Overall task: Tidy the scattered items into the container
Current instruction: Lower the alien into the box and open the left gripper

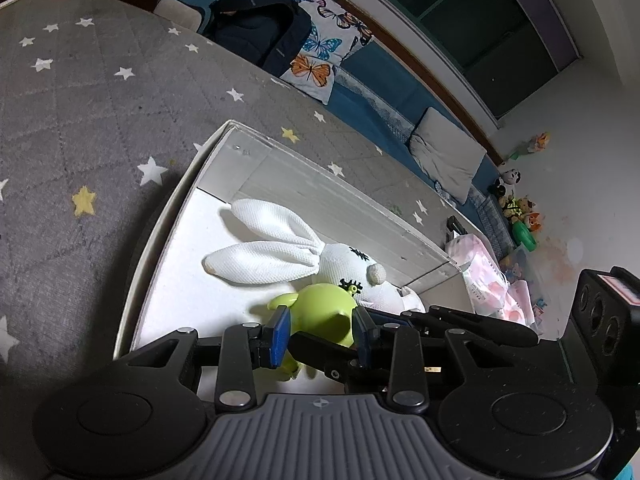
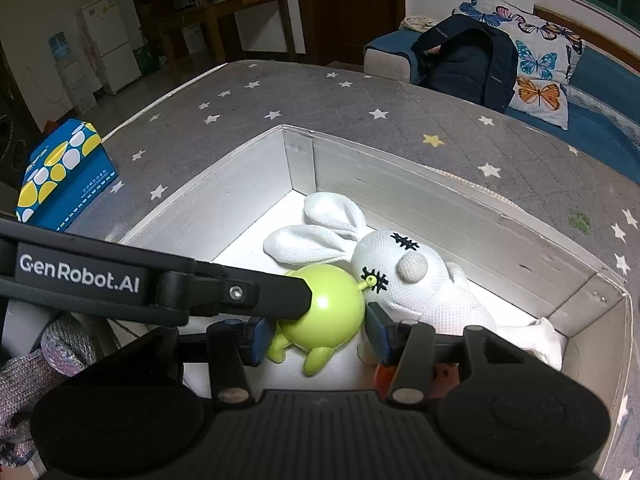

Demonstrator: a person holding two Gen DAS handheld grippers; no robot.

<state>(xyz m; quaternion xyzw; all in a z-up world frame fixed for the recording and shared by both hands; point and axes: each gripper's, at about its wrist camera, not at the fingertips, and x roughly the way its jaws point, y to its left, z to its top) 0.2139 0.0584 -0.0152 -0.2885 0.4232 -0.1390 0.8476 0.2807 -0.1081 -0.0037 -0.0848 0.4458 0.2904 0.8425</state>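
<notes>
A white box (image 1: pixel 168 208) (image 2: pixel 248 168) sits on a grey star-patterned mattress. Inside lie a white plush rabbit (image 1: pixel 288 256) (image 2: pixel 404 276) and a lime green round toy (image 1: pixel 320 312) (image 2: pixel 332 312) touching the rabbit's head. My left gripper (image 1: pixel 322 334) is over the box with its jaws on either side of the green toy; whether it grips is unclear. My right gripper (image 2: pixel 320 330) is open, its blue pads (image 2: pixel 378 330) flanking the green toy. The left gripper's black arm (image 2: pixel 200 292) crosses the right wrist view. An orange item (image 2: pixel 384 374) lies half hidden under the right gripper.
A blue box with yellow and white dots (image 2: pixel 64 172) stands at the mattress's left edge. A dark backpack (image 2: pixel 468 64) and butterfly pillow (image 2: pixel 540 68) lie on the blue sofa behind. A pink-white package (image 1: pixel 488 280) and small toys (image 1: pixel 520 208) are at the right.
</notes>
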